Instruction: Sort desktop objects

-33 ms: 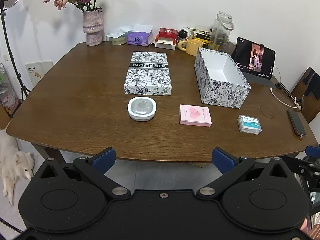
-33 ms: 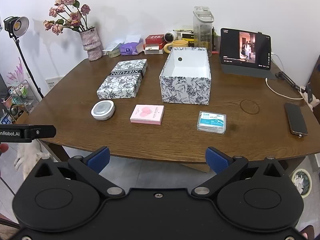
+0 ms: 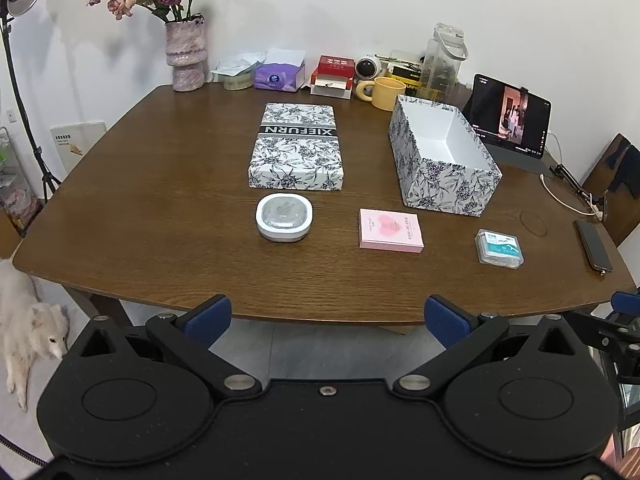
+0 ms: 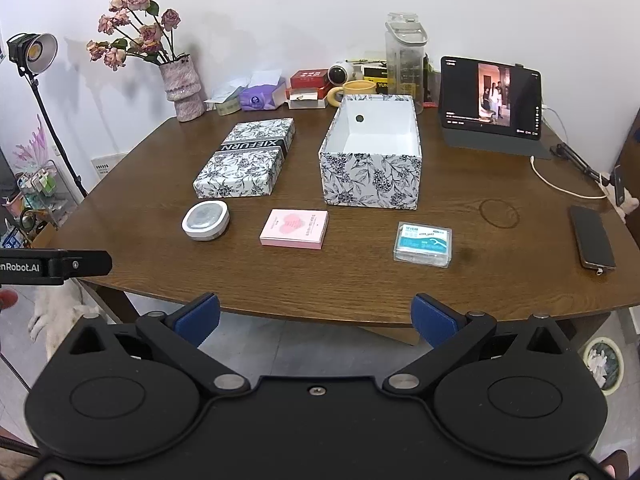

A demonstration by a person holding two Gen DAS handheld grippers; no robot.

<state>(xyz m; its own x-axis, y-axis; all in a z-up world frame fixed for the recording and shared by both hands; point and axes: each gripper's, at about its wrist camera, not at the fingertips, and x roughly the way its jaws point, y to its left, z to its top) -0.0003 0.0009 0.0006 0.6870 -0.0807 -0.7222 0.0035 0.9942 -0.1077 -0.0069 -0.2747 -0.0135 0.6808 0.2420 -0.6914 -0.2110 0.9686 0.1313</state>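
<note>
Holding both claws spread and empty off the counter's (image 3: 160,208) near edge: left claw (image 3: 328,318), right claw (image 4: 316,316). I see round white case (image 3: 284,217), pink box (image 3: 390,230), floss pack (image 4: 423,243) along it, open box (image 4: 372,156) behind.

A dark wooden counter (image 4: 160,184) fills mid-frame. On it: a round white case (image 4: 206,220) at left, a pink box (image 4: 294,228) in the centre, and a clear packet (image 4: 423,244) at right. Behind these are a floral lid (image 4: 244,158) and an open floral box (image 4: 372,178). A phone (image 4: 592,237) lies far right.
</note>
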